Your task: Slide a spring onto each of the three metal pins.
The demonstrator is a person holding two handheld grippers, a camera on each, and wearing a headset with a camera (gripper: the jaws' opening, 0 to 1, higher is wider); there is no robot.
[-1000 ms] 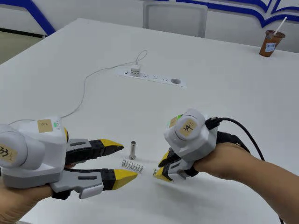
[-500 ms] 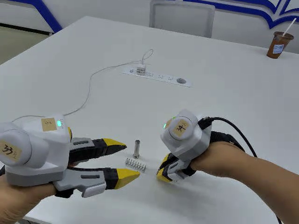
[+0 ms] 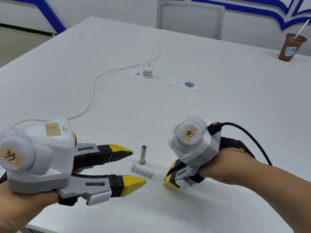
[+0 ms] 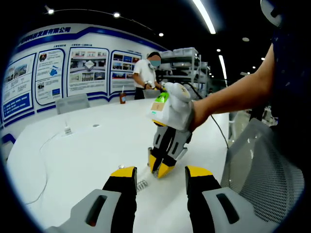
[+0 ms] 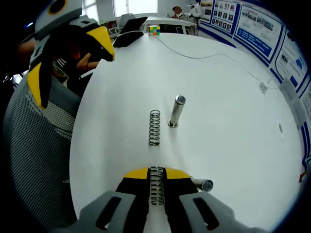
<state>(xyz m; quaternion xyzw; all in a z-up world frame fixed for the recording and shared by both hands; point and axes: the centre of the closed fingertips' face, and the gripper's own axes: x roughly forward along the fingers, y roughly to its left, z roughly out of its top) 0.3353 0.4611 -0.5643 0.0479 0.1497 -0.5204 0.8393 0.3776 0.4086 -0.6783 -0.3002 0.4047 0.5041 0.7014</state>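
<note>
So far no spring is sitting on a pin, as far as the views are showing. The standing pin (image 5: 176,111) is resting upright and bare on the table (image 3: 218,97), and the loose spring (image 5: 154,127) is lying flat just beside it, apart from it. A lying pin (image 5: 201,184) is resting on its side just beside the right jaws. The third pin is not being made out, so all three look left to do.

The right gripper (image 5: 156,174) is clamping a held spring (image 5: 156,187) between nearly closed jaws, low over the table. The left gripper (image 3: 136,166) is hovering near the loose spring, jaws spread wide and holding nothing.
</note>
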